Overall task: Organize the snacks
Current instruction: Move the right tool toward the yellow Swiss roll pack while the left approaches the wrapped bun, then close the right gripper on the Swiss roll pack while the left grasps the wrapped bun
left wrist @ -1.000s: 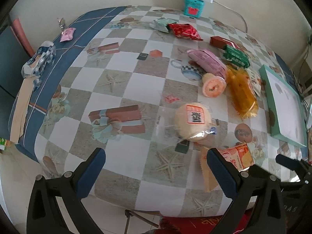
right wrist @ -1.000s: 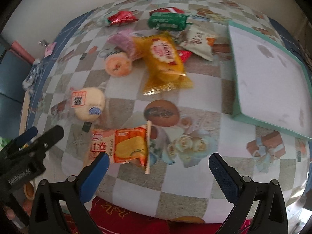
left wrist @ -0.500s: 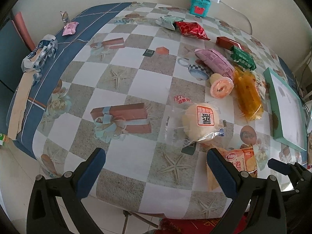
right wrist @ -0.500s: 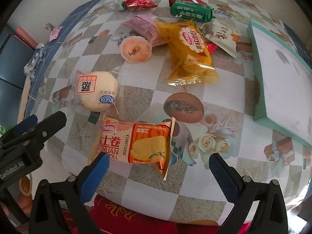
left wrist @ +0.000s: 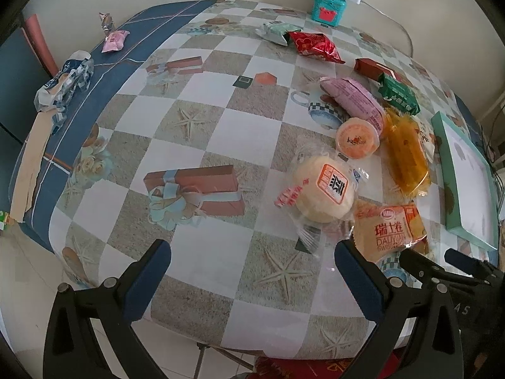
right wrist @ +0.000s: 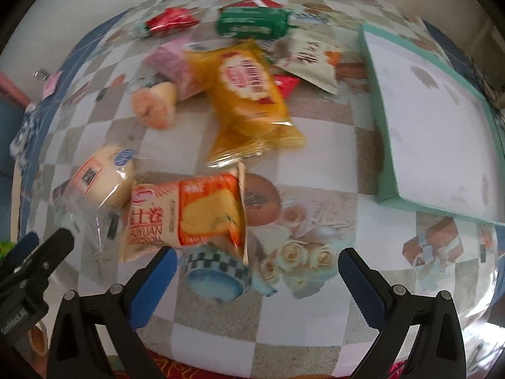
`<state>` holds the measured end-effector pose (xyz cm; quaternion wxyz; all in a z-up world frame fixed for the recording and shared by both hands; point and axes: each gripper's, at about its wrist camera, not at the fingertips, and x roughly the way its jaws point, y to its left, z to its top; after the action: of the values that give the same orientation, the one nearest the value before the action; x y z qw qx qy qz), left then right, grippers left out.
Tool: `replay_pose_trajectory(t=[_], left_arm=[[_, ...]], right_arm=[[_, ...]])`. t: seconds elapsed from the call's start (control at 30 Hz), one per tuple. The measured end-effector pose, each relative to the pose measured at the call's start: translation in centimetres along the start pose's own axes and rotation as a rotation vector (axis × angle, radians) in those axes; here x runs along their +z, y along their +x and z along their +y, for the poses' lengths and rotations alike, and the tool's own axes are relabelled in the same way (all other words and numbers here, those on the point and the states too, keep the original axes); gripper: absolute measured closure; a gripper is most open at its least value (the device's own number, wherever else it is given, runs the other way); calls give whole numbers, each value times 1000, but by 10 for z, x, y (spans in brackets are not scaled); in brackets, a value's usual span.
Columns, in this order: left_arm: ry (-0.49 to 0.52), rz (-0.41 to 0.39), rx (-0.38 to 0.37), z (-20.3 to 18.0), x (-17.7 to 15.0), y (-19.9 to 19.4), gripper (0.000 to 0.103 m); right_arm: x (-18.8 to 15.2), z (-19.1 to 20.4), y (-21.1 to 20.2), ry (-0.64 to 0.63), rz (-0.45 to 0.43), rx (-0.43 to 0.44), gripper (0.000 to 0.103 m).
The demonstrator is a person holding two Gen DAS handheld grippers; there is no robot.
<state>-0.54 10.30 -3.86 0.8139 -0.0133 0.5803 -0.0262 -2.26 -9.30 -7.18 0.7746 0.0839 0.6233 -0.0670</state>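
Observation:
Snacks lie scattered on a checkered tablecloth. An orange Swiss-roll pack (right wrist: 186, 211) (left wrist: 389, 230) sits just ahead of my right gripper (right wrist: 254, 268), beside a round bun in clear wrap (left wrist: 323, 189) (right wrist: 102, 180). Beyond them are an orange jelly cup (left wrist: 358, 139), a yellow cake pack (right wrist: 249, 94), a pink pack (left wrist: 353, 101), a green pack (right wrist: 252, 23) and a red pack (left wrist: 314, 45). A teal-rimmed white tray (right wrist: 432, 110) (left wrist: 467, 177) lies at the right. My left gripper (left wrist: 252, 267) hangs open over the table's near edge. Both grippers hold nothing.
A teal box (left wrist: 329, 9) with a white power strip stands at the back wall. A blue-white wrapper (left wrist: 64, 83) and a small pink candy (left wrist: 115, 39) lie on the blue border at far left. A white snack bag (right wrist: 311, 60) rests near the tray.
Both grippers have moved forward and lower toward the table. The Swiss-roll pack and bun now sit much closer to the fingers. The right view is motion-blurred.

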Motion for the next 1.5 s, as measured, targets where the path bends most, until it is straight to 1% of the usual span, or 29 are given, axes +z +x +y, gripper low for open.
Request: replay_pose_trajectory(t=[0.1,0.23,0.33,0.43,0.53,0.63,0.73,0.8,0.87,0.9,0.93,1.03,1.17,1.33,1.5], left_arm=[[-21,2,-16,1,4,1,0],[-41,8,-51,-1,13,5,0],[-27,8,-52,-6,21,7,0],[3,20,-78,-14,30,13,0],[42,52,-73,-25,35,25,0],[62,74,-94,-34,37,34,0],[78,73,-101,-40,40,37,0],[87,71,-82,-45,44,41,0],[84,71,-66,-45,48,44,7],[81,71,-65,-45,49,46,14],[71,77,-70,-42,50,49,16],[44,78,-80,-32,50,53,17],[25,57,-58,-19,53,54,18],[-11,50,-58,-4,54,55,19],[-50,46,-50,17,53,56,19]], right_arm=[[2,2,0,-10,-4,24,0],[4,17,-7,-65,-55,47,0],[5,35,-6,-135,-72,47,0],[6,48,-1,-180,-70,35,0],[8,43,5,-162,-49,42,0],[8,33,7,-156,-43,44,0],[9,36,11,-174,-33,50,0],[8,37,11,-188,-31,55,0],[9,42,13,-206,-35,51,0],[9,44,15,-214,-35,49,0],[10,45,16,-218,-35,50,0],[10,52,25,-237,-11,39,0],[10,58,33,-251,-4,7,0],[22,64,36,-229,-55,-15,0],[32,74,36,-221,-104,-18,0]])
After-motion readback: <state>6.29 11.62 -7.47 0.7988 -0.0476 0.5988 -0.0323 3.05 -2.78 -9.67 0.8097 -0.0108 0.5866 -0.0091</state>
